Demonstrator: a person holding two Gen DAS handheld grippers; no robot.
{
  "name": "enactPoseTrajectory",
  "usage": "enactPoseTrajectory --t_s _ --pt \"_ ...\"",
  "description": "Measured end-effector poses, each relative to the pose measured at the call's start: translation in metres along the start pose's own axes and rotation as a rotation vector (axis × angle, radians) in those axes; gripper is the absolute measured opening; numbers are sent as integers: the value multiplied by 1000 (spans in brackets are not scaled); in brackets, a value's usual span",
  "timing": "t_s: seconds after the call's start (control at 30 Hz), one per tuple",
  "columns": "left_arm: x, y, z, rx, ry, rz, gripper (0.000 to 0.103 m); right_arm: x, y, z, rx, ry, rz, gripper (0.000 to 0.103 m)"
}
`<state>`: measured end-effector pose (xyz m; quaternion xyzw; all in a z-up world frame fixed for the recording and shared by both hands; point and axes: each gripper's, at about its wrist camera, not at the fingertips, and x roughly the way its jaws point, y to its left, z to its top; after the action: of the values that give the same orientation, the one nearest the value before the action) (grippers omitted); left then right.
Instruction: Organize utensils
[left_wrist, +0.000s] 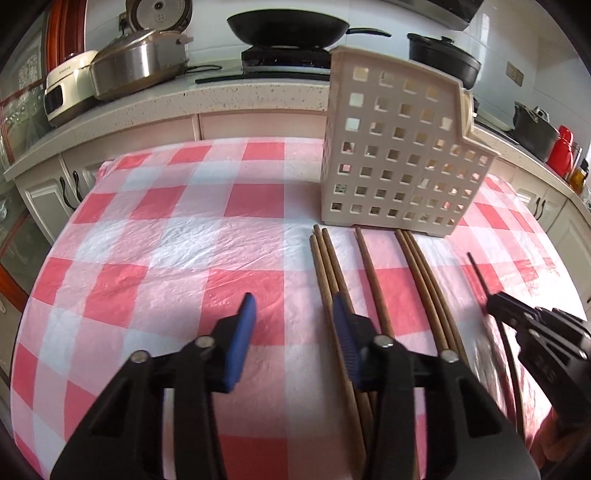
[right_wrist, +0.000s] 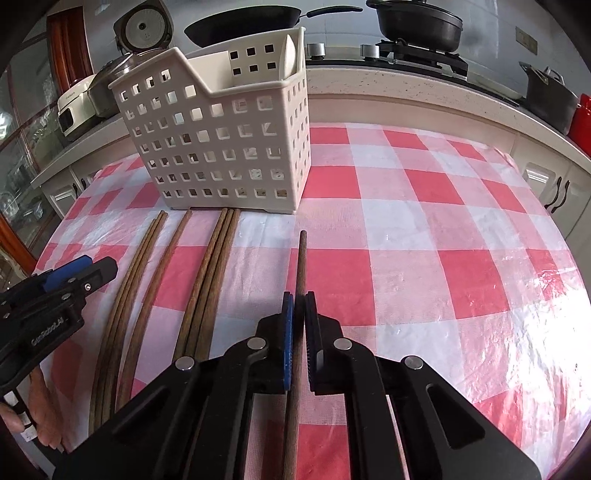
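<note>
Right gripper (right_wrist: 299, 306) clenched on one chopstick (right_wrist: 302, 258) — left gripper (left_wrist: 293, 306) released, beside loose chopsticks (left_wrist: 424, 280)

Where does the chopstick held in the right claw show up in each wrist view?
Left wrist view: the held chopstick is at the far right, a thin dark stick poking up out of the right claw.
Right wrist view: it runs up the centre of the picture, clamped between the claw's pads.
Shared landmark: the white perforated utensil basket, standing beyond the loose chopsticks' far ends.
</note>
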<state>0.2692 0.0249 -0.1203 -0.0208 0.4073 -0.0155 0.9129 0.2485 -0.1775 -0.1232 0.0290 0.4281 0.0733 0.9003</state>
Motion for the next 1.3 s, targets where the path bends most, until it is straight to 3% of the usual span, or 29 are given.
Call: enactPoseTrajectory --t_s 0.63,0.67,0.73,0.87,1.3 --pt "21 -18 5 41 52 49 32 -1 -7 0 35 5 65 8" --pt "21 -18 5 41 51 44 27 -1 -7 0 37 6 67 8" --pt "21 -17 5 41 49 43 9 0 -7 0 37 5 69 8" --pt "19 -18 3 67 48 20 6 -5 -7 1 31 -19 87 8" --pt "-32 -7 5 31 -63 -38 6 -37 -10 9 32 -114 95 8"
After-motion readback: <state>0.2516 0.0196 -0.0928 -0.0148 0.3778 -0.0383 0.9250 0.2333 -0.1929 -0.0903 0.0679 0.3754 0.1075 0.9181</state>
